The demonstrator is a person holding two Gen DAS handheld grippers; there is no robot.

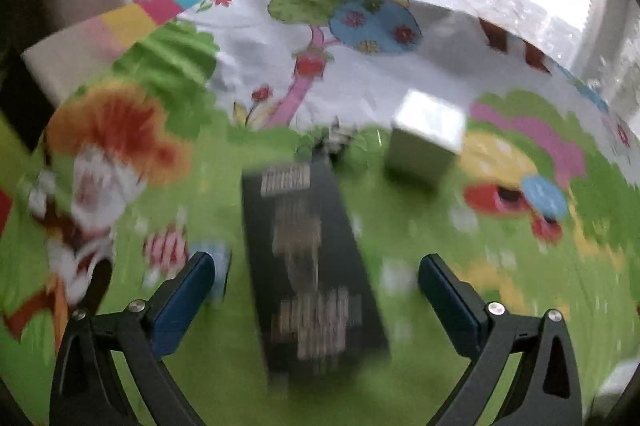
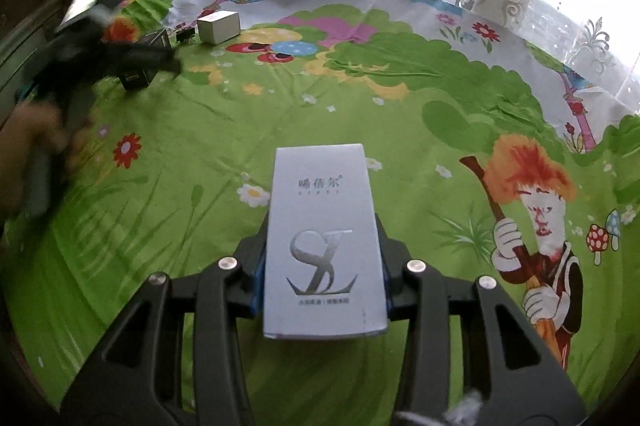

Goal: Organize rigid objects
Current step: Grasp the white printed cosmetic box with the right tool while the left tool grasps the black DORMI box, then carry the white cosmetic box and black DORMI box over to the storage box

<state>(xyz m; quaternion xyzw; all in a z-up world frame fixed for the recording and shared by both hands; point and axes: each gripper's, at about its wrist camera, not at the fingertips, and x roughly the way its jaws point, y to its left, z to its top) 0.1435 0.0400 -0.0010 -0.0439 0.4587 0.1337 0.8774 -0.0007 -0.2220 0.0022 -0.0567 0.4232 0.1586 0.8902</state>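
The sorting looks only partly done, judging by how the boxes lie. The right gripper (image 2: pixel 324 290) is clamped on a pale blue box (image 2: pixel 324 246), lifted over the green cartoon cloth (image 2: pixel 360 114). The left gripper (image 1: pixel 316 290) stands wide open and empty above a long black box (image 1: pixel 312 266) lying flat. A white box (image 1: pixel 426 138) sits beyond it, apart. That makes three boxes counted, plus one small dark item (image 2: pixel 183 36) too blurred to name.

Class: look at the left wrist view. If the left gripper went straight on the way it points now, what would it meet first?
Most likely the black box, lying lengthwise between the open left gripper's fingers, not touching either. The picture is blurred, so depth is uncertain. The white box lies farther off, to the right of that line.
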